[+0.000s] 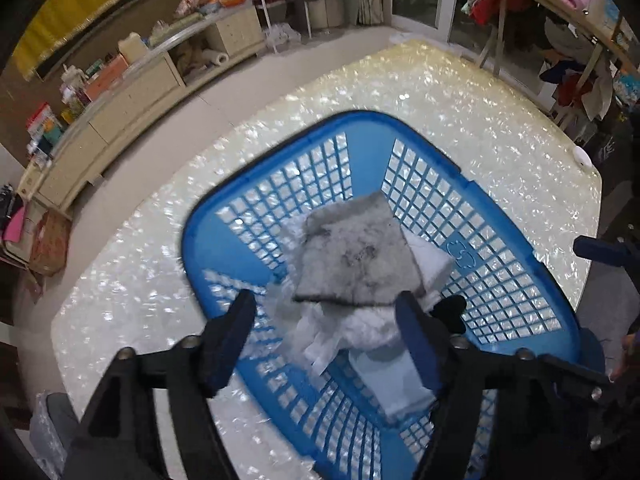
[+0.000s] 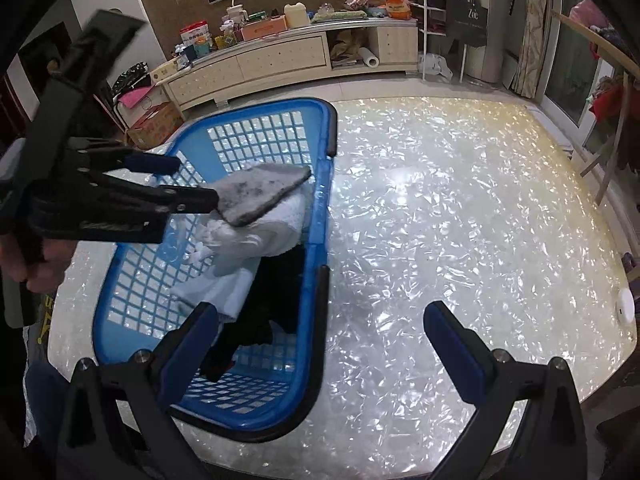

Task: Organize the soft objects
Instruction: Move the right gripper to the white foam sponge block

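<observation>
A blue plastic laundry basket stands on the shiny white table. Inside lie white cloths, a black garment and, on top, a folded grey cloth. My left gripper is open above the basket, its fingers wide apart just behind the grey cloth's near edge. My right gripper is open and empty, hovering over the basket's right rim and the table.
A small white round device lies at the table's right edge. A low cream cabinet with clutter stands beyond the table. A clothes rack is at the right.
</observation>
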